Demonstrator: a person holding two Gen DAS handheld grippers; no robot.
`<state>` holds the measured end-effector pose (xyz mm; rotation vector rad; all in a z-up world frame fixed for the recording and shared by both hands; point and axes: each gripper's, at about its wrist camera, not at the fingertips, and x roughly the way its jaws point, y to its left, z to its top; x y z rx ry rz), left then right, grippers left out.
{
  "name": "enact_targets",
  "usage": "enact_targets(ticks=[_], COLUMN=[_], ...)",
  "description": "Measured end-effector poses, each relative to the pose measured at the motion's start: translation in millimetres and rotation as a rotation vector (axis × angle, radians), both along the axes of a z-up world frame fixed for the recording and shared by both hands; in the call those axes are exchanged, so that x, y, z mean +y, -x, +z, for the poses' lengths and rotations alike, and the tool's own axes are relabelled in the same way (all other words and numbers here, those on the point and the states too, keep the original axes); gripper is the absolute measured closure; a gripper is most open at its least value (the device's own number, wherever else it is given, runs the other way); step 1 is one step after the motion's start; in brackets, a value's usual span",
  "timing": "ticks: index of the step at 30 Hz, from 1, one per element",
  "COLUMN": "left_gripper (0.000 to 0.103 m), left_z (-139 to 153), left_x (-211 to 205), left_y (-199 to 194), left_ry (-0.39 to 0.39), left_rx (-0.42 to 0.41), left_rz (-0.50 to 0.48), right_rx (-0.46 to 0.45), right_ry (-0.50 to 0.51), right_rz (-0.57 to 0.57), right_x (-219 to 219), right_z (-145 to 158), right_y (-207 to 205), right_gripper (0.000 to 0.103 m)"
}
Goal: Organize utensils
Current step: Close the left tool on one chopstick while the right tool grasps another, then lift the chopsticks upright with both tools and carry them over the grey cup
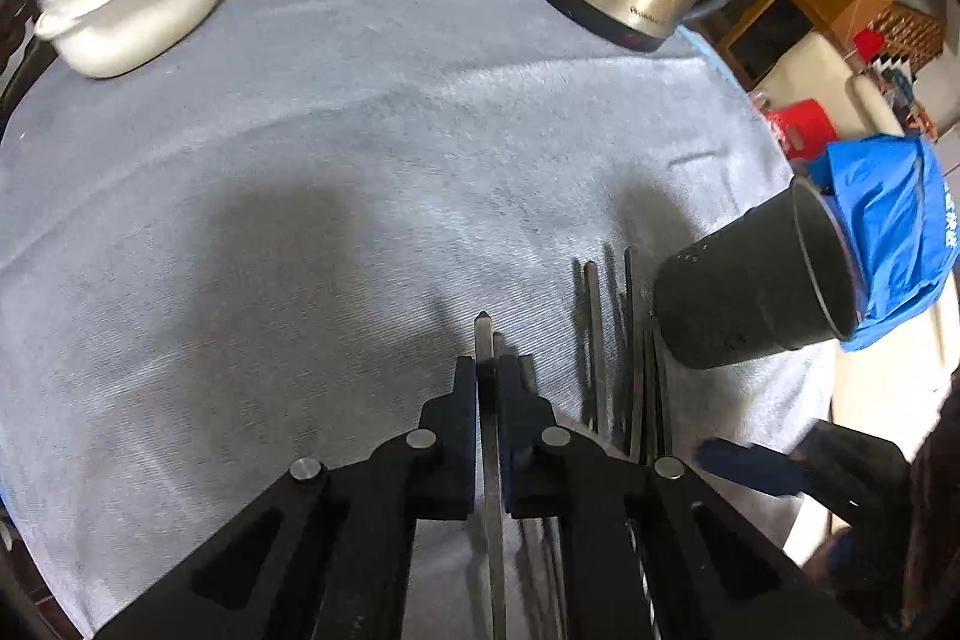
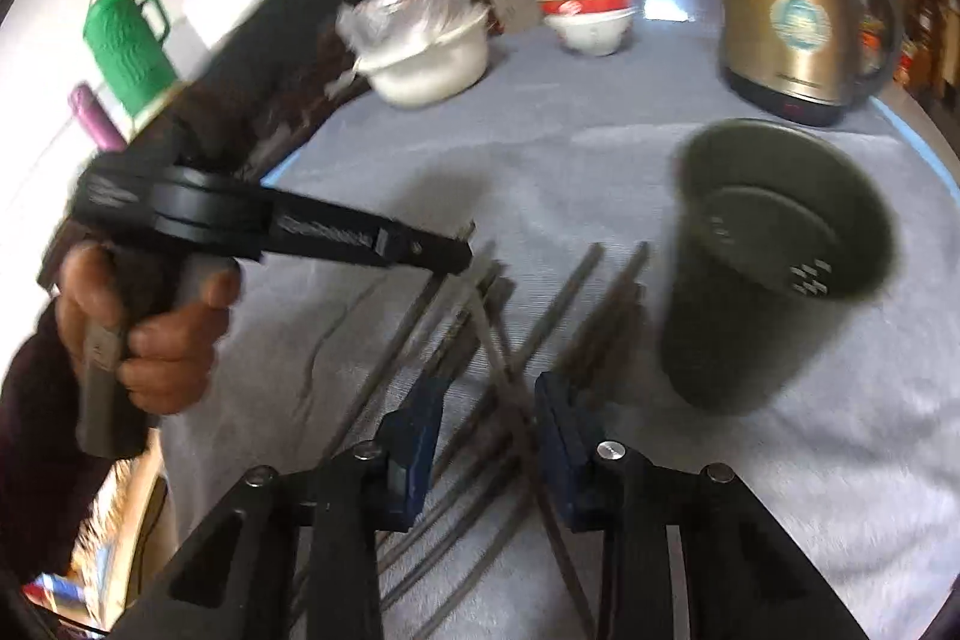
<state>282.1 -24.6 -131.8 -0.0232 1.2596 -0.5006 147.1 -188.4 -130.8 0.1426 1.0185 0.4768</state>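
Left gripper: black jaws clenched on one slim dark metal chopstick, tip poking out ahead of the fingers.
Right gripper: blue-padded jaws parted, poised over the loose pile of dark chopsticks on the grey cloth-covered table; nothing pressed between the pads.
Holder: dark cylindrical cup stands upright, mouth up, right of the pile.
Key relation: the held chopstick runs along the left gripper's fingers; the cup lies to its right, beyond the other sticks.
Nearer hand: the right one sits closer to the cup.
Likely next: carry the stick rightward and tip it into the cup.
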Motion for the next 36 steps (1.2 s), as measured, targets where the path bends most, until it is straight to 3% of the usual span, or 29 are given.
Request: enact_targets(ticks=[9,10,11,13,19,29,36], left_gripper=[0.097,0.097,0.097,0.097,0.097,0.097,0.097], left_z=[18,21,25,32,68,165,222], left_x=[26,26,26,25,30,27,8], left_y=[9,10,12,15,35,92,115], left_ry=[0.027,0.030,0.032,0.036,0.056,0.093,0.129], left_rx=[-0.032,-0.037,-0.044,-0.056,-0.132,-0.357,-0.498], left_rz=[0.007,0.007,0.008,0.009,0.030,0.034,0.019], right_rx=[0.054,0.059,0.062,0.050,-0.004,-0.287,-0.536], right_ry=[0.124,0.131,0.134,0.140,0.039,-0.123,-0.252], right_rz=[0.028,0.029,0.029,0.023,-0.035,-0.187,-0.369], right_x=[28,28,28,27,4,-56,-101], right_z=[-28,-27,-26,-23,5,101,166], right_y=[-36,-38,-39,-40,-29,33,67], right_gripper=[0.071,0.077,0.091,0.096,0.097,0.097,0.097])
